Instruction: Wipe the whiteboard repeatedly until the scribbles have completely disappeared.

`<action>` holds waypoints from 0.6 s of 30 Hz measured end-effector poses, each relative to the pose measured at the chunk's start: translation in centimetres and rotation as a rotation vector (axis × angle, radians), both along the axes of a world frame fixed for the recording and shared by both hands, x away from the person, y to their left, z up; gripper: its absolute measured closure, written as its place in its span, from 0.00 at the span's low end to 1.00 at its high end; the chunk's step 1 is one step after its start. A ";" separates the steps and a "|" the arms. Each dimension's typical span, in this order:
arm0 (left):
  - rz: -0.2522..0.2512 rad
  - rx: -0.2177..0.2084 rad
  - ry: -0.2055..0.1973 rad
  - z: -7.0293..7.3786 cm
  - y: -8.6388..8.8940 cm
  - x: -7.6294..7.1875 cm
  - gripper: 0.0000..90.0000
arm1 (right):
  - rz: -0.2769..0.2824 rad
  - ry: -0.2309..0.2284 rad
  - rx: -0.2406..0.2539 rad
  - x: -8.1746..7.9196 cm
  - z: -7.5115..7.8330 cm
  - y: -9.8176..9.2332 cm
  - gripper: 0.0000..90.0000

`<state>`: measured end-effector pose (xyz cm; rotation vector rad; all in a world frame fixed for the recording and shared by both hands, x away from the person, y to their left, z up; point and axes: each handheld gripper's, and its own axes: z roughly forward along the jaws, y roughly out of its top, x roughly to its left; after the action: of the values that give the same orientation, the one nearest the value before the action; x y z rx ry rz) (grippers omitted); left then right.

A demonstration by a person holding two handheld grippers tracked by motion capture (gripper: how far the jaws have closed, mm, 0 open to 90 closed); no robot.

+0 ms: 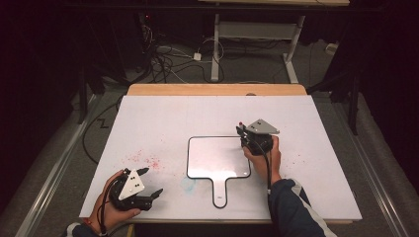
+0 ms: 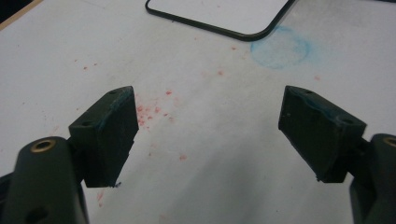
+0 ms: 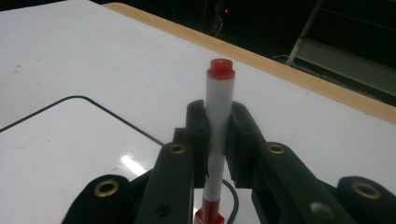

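Note:
A small whiteboard [image 1: 217,158] with a black rim and a handle lies in the middle of the white table. My right gripper [image 1: 242,131] is at the board's upper right corner, shut on a white marker [image 3: 217,116] with a red end, which stands upright between the jaws. The board's corner [image 3: 70,140] lies just left of those jaws. My left gripper [image 1: 149,182] rests at the table's near left, open, with nothing between its pads [image 2: 112,135]. The board's rounded corner [image 2: 219,18] shows ahead of it.
Red specks [image 1: 148,160] and a faint blue smudge [image 2: 280,46] mark the table [image 1: 306,148] left of the board. A wooden strip [image 1: 217,89] runs along the far edge. Beyond it are cables [image 1: 168,59] and a desk frame [image 1: 257,39] on the floor.

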<state>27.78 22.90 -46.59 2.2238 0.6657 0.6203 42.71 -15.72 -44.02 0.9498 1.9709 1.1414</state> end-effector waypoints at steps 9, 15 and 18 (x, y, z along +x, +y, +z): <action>0.002 0.003 0.001 0.0 0.1 0.1 0.21 | -0.004 0.012 0.052 0.3 0.1 -0.3 0.90; 0.010 -0.004 -0.004 0.1 0.3 0.2 0.21 | 0.026 0.020 0.112 -1.5 1.6 -1.5 0.90; 0.016 -0.011 -0.009 0.2 0.4 0.3 0.21 | 0.045 0.031 0.133 -2.7 2.2 -2.3 0.90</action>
<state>28.06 23.27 -46.42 2.2063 0.6812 0.6325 40.04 -18.02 -41.79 1.0014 1.9690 1.3041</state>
